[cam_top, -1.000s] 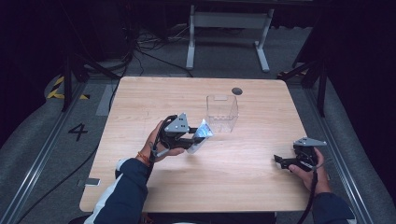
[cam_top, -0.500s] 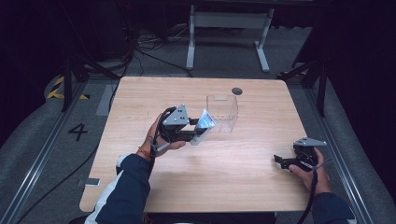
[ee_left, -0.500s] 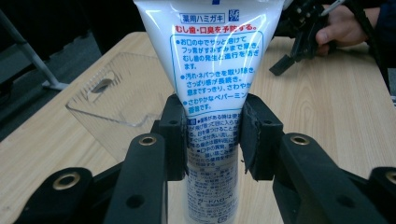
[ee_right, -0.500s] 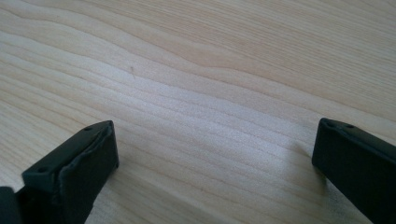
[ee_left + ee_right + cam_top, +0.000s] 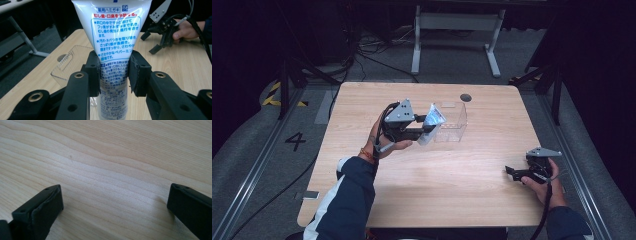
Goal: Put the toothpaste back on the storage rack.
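1. Toothpaste tube (image 5: 113, 32), white with blue and red print, stood clamped between the fingers (image 5: 136, 75) of the left gripper (image 5: 113, 75); the pads pressed on its narrow lower part from both sides while the broad crimped end fanned out above them.
2. In the high view the tube (image 5: 432, 122) hung clear of the tabletop (image 5: 447, 180), lifted in the left gripper (image 5: 422, 131), tilted with its wide end toward one o'clock.
3. Just at three o'clock of the tube sat a clear plastic box (image 5: 451, 122), open at the top and apparently bare inside; the tube's tip overlapped its near-left wall in the picture, though whether it touched could not be told.
4. A small dark round spot (image 5: 466, 97) lay on the wood at twelve o'clock of the box.
5. The right gripper (image 5: 524, 172) rested low at the tabletop's four o'clock edge, well apart from the box; its own view showed the fingers (image 5: 40, 212) spread wide over bare wood, holding nothing.
6. Judged from this: the pick-up looked done and the carry was under way. Still left, probably, were bringing the tube over the box's opening, lowering it in and letting go.
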`<state>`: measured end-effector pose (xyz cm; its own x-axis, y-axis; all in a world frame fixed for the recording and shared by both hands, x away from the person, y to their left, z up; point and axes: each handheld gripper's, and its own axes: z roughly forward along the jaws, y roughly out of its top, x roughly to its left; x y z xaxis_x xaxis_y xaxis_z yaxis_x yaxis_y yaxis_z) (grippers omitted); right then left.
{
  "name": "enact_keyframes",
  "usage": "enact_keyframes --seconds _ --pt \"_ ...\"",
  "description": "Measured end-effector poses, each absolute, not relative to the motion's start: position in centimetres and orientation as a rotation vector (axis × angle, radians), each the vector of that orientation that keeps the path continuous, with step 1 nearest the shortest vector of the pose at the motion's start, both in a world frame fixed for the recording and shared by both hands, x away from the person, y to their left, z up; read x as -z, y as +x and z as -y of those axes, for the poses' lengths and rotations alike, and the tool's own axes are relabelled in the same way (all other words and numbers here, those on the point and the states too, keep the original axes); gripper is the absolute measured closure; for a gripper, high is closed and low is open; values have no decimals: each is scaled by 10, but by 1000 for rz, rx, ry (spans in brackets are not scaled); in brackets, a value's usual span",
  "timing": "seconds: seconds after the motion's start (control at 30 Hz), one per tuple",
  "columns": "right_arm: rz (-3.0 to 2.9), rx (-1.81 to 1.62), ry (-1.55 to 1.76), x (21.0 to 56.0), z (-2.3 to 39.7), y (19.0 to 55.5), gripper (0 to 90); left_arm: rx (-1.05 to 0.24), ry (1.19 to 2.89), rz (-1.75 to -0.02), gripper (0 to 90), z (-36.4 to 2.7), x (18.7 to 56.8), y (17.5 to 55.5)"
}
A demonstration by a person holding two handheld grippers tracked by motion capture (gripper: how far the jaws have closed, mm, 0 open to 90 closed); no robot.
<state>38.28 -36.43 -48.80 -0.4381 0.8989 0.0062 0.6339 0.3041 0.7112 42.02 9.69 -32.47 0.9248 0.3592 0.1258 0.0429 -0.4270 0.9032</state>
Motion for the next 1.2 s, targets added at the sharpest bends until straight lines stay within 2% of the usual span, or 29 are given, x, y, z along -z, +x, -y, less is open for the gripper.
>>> enact_keyframes --seconds 0.83,1.2 --pt "-2188 -920 1367 488 364 382 5 -398 1918 -360 659 -67 306 463" --pt "-2189 -921 1363 488 364 381 5 -391 1925 -375 658 -49 313 483"
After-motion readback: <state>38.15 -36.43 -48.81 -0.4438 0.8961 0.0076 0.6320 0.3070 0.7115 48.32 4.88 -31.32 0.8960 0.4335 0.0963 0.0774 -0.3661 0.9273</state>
